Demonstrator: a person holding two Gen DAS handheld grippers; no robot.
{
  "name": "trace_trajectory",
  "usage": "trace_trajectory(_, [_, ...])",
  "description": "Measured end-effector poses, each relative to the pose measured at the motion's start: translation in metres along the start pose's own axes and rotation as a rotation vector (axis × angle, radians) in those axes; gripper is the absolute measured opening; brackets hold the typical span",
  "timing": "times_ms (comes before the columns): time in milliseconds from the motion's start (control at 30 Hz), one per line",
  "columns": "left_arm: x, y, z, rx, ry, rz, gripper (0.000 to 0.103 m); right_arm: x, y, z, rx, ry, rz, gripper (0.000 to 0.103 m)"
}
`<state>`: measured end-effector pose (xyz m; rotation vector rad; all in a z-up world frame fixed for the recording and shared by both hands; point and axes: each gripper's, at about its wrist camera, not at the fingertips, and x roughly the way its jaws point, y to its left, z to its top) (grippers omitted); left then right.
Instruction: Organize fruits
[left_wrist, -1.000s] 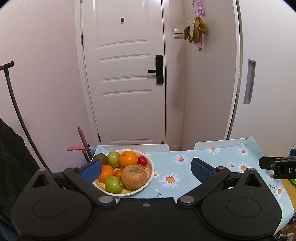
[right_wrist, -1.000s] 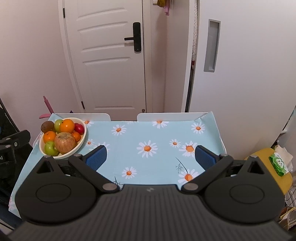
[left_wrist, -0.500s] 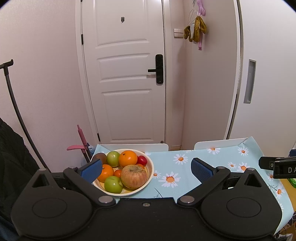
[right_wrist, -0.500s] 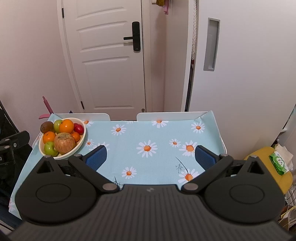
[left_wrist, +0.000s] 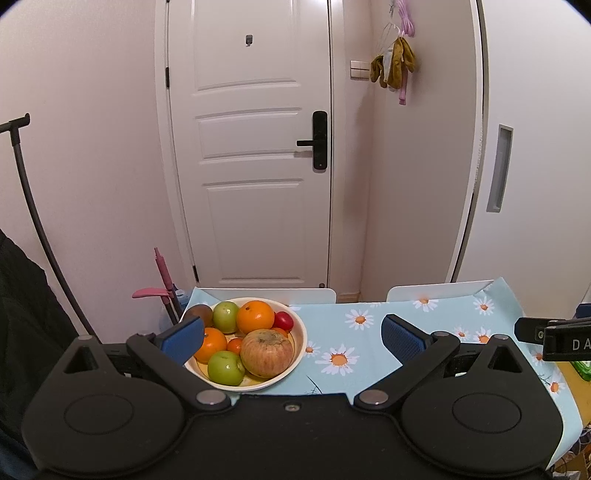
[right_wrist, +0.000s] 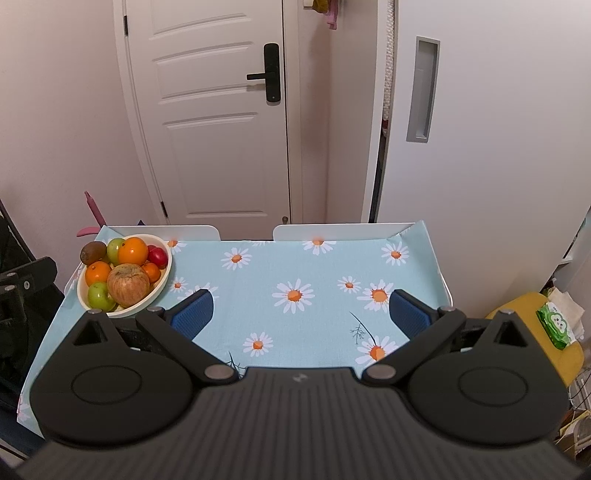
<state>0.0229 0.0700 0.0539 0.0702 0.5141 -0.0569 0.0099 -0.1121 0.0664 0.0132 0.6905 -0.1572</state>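
The bowl (right_wrist: 164, 275) looks glossy and smooth, the tablecloth (right_wrist: 295, 266) a smooth printed sheet. Both grippers are matt black plastic with ribbed blue pads (left_wrist: 400, 334).

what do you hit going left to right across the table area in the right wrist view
fruit bowl → left blue pad of the right tool → bare daisy tablecloth → right blue pad → yellow stool beside the table → green wipes pack on it
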Motion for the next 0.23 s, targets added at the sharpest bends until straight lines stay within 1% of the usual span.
trace_trajectory(233, [-0.0019,-0.0006,0.0,0.004,-0.015,0.008,0.103,-0.0008,0.0033,-0.0009,0.0,-0.005,-0.003,0.103])
